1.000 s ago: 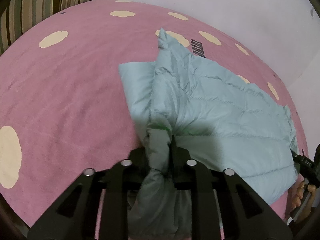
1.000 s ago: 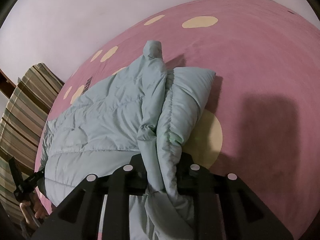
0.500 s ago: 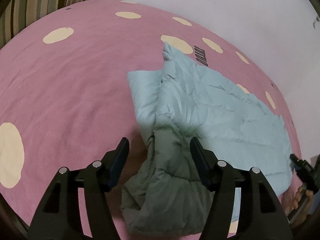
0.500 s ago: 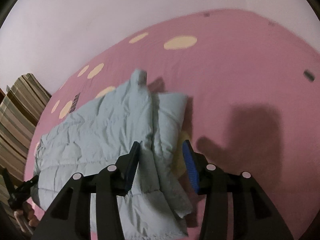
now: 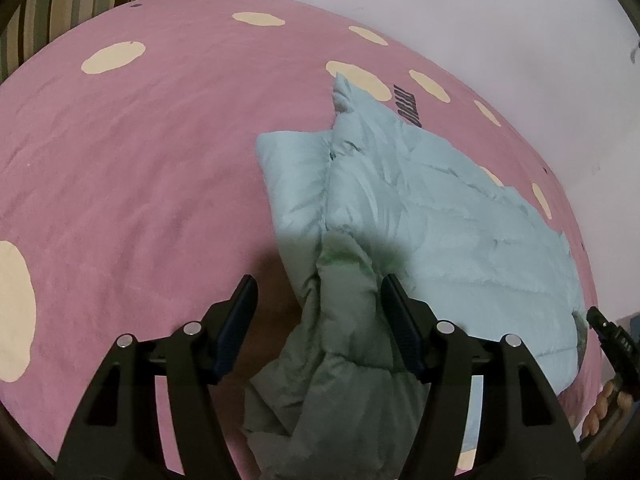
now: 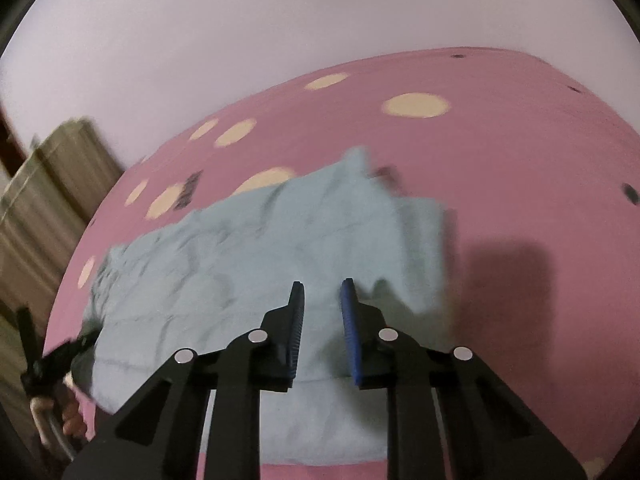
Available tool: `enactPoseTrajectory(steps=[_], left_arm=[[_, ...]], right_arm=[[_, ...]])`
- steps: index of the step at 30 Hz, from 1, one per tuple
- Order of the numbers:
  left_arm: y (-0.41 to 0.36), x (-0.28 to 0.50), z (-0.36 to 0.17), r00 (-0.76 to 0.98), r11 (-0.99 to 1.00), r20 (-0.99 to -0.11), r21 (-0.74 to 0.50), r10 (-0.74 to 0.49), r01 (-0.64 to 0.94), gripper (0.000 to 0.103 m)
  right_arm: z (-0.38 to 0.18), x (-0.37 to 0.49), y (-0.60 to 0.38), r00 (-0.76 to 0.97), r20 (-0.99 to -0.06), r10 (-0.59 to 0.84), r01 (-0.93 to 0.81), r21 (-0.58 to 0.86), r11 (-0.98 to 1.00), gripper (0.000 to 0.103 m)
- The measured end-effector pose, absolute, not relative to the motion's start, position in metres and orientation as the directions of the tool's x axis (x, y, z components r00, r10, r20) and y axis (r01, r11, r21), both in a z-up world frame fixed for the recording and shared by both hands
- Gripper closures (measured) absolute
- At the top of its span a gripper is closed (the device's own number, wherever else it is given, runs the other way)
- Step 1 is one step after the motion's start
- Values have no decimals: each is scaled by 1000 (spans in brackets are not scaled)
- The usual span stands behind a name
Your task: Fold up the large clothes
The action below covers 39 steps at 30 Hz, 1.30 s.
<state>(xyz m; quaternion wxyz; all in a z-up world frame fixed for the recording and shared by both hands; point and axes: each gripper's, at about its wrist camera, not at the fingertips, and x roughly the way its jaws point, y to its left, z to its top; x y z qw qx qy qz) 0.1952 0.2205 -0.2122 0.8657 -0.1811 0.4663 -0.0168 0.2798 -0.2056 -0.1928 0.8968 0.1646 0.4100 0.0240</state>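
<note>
Pale green puffer jacket (image 5: 420, 216) lies folded on the pink spotted bedspread (image 5: 140, 160). Left tool (image 5: 316, 292): jaws apart, a bunched sleeve loose between them. Right tool (image 6: 322, 294): jaws just closing, narrow gap, nothing gripped, above the jacket.

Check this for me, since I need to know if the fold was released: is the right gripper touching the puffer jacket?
Apart. In the right wrist view the right gripper hangs above the puffer jacket, nothing between its pads.
</note>
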Motion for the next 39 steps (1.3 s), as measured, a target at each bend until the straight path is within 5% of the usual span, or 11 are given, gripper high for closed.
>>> enactPoseTrajectory(steps=[11, 33, 36, 39], left_arm=[[222, 204, -215, 557, 932, -804, -336, -210, -134, 39], [222, 242, -223, 457, 928, -837, -368, -301, -62, 38], [220, 245, -226, 448, 921, -833, -386, -324, -51, 48], [211, 245, -226, 436, 921, -831, -390, -346, -11, 69]], right_arm=[[-201, 324, -91, 596, -746, 297, -133, 273, 953, 84], [-239, 331, -68, 537, -815, 219, -123, 181, 976, 85], [-240, 329, -67, 540, -814, 213, -123, 175, 977, 85], [-241, 328, -66, 543, -814, 207, -125, 165, 978, 85]])
